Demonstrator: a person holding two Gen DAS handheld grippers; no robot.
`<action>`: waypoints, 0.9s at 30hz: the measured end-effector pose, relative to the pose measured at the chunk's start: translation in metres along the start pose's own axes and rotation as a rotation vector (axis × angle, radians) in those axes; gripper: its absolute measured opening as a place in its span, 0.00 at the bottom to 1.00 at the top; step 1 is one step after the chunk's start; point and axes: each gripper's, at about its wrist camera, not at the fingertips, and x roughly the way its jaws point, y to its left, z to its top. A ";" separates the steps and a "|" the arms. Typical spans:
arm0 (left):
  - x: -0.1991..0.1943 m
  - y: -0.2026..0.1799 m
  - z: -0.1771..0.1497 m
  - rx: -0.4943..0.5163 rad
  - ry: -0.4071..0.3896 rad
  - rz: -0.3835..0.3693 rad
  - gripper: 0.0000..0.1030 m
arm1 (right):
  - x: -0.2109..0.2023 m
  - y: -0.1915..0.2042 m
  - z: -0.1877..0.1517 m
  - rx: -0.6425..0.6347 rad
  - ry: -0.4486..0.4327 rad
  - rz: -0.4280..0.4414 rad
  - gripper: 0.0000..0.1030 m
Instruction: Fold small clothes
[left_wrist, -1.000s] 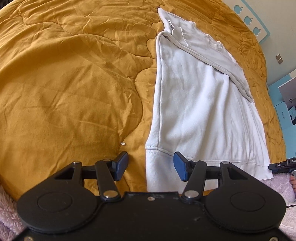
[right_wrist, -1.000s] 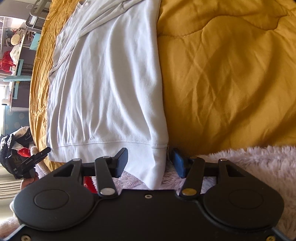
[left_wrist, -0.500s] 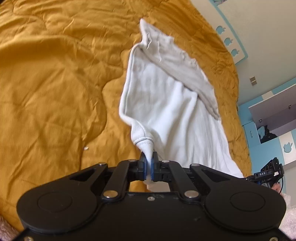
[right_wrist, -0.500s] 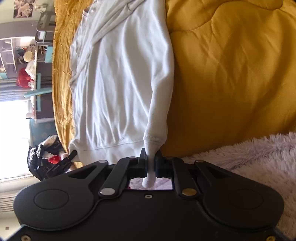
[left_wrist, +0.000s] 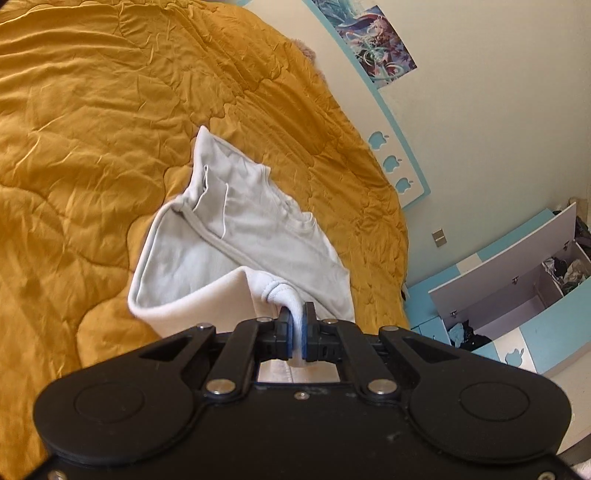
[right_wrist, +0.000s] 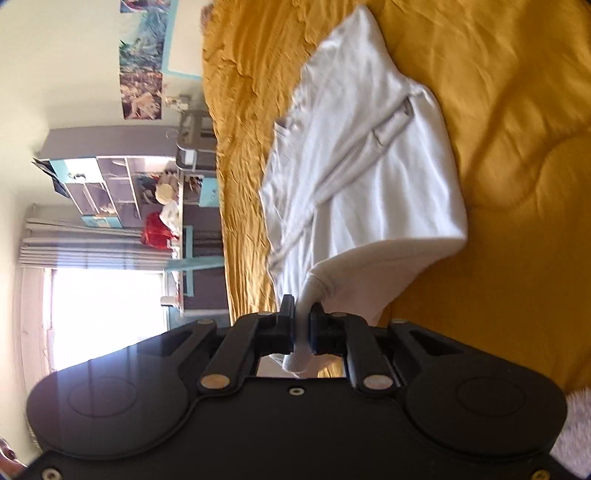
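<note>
White sweatshirt (left_wrist: 236, 236) on mustard quilt (left_wrist: 92, 147), hem end lifted off the bed and curling toward the collar, left gripper (left_wrist: 295, 334) clamped tight on one hem corner, right gripper (right_wrist: 303, 328) clamped on the other, sleeve (right_wrist: 354, 147) folded across the body.

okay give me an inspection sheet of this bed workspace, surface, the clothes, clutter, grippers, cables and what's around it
Surface: mustard quilt, wrinkled.
Job's things: white sweatshirt, sleeve folded across it, hem end lifted off the quilt.
Clutter: nothing seen on the quilt.
Grippers: left hand-held gripper shut on one hem corner; right hand-held gripper shut on the other.
Cables: nothing seen.
Surroundings: poster on the wall, open blue cabinet with clothes inside, shelves, bright window.
</note>
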 end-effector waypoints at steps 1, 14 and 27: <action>0.006 0.001 0.009 0.001 -0.017 -0.008 0.01 | 0.003 0.003 0.009 0.000 -0.025 0.018 0.08; 0.175 0.017 0.161 0.138 -0.104 0.061 0.01 | 0.079 0.019 0.192 -0.036 -0.320 0.037 0.08; 0.119 0.062 0.102 -0.032 -0.151 0.112 0.26 | 0.085 -0.021 0.154 0.034 -0.262 -0.042 0.40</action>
